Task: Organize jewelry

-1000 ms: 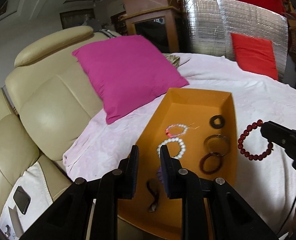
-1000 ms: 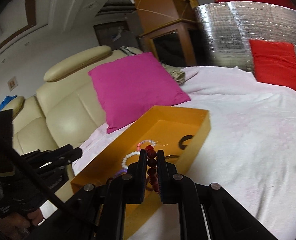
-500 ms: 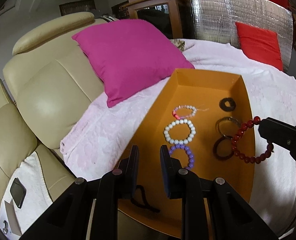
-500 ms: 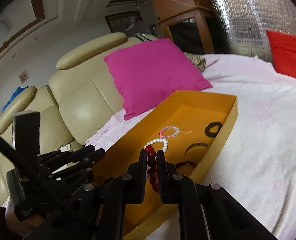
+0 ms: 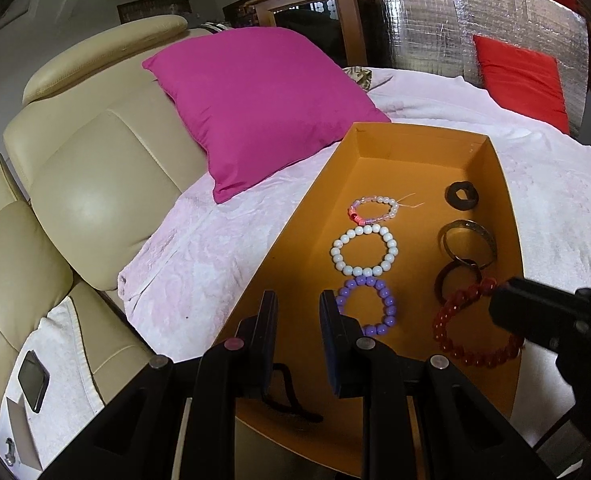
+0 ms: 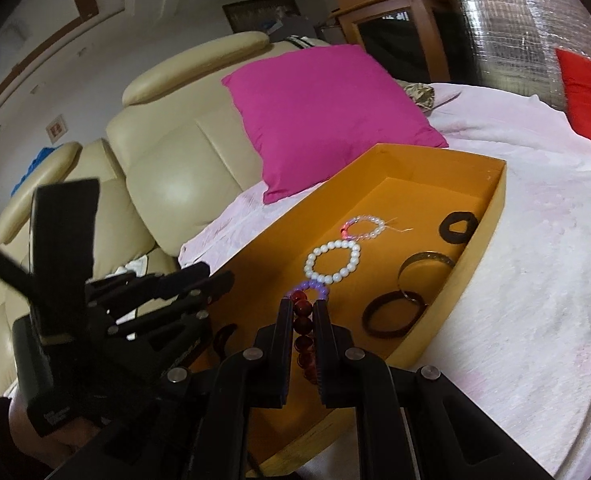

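Note:
An orange box (image 5: 419, 140) sits on the pink cloth. Inside lie a pink-and-clear bead bracelet (image 5: 373, 209), a white bead bracelet (image 5: 364, 251), a purple bead bracelet (image 5: 365, 305), a black ring (image 5: 461, 196), a metal bangle (image 5: 468, 243) and a dark bangle (image 5: 453, 280). My right gripper (image 6: 304, 312) is shut on a red bead bracelet (image 5: 471, 330) and holds it over the box's near right part. My left gripper (image 5: 295, 312) is slightly open and empty, above the box's near left wall. A black cord (image 5: 291, 396) lies under it.
A magenta pillow (image 5: 263, 100) leans on the beige leather chair (image 5: 95, 168) left of the box. A red cushion (image 5: 519, 76) stands against a silver foil panel (image 5: 475, 20) at the back. A phone (image 5: 33, 380) lies on a white towel at the lower left.
The right gripper has carried the red bead bracelet leftward, from beside the box's right wall to over its inside. The left gripper has tilted down toward the box.

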`<state>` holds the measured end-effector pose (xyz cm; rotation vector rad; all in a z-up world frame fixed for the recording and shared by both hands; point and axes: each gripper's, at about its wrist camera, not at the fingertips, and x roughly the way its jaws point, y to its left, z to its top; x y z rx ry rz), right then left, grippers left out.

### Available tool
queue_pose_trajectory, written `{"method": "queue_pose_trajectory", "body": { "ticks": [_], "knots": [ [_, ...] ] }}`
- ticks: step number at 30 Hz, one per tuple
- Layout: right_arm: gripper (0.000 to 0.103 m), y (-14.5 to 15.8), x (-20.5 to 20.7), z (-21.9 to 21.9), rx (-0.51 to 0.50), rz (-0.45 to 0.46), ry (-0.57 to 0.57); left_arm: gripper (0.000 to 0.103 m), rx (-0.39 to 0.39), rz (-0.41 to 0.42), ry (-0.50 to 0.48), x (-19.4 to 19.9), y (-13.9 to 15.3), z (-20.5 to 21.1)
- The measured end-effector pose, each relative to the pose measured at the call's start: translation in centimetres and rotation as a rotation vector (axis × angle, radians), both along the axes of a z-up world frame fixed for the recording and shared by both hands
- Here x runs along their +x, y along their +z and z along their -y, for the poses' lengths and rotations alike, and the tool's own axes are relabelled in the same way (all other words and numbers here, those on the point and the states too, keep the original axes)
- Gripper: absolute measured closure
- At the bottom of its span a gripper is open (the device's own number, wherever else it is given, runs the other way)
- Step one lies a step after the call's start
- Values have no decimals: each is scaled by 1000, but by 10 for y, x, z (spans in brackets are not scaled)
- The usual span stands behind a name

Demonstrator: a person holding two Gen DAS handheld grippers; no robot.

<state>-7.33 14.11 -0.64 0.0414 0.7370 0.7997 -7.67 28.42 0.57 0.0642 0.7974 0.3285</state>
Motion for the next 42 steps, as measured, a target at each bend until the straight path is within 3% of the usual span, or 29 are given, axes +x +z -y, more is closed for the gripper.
{"method": "queue_pose_trajectory", "body": {
  "ticks": [11,16,20,25,27,29,30,36,38,40,42],
  "knots": [
    [91,-9,4,-1,-23,-36,3,81,2,-6,-6,1,-3,2],
    [91,-11,12,5,1,-88,-3,81,0,-5,-1,1,-3,1],
    [81,-10,19,16,41,-132,-18,81,-4,-10,-1,2,-2,0],
    [81,-1,25,34,80,-127,-64,80,-29,-2,-5,1,5,2],
    [81,3,26,39,88,-119,-77,74,-35,12,-13,-1,12,6],
    [81,9,23,44,85,-95,-88,48,-28,27,-16,-2,19,11],
    [81,11,21,46,82,-82,-89,43,-20,40,-15,-4,24,13],
    [81,31,2,59,49,11,-101,39,21,95,-55,-17,55,31],
    [74,38,-6,64,47,41,-108,33,42,115,-69,-25,66,37],
    [58,46,-15,71,66,69,-128,32,57,135,-79,-32,75,42],
    [55,51,-22,77,89,87,-153,32,62,152,-93,-39,84,47]
  ]
}}
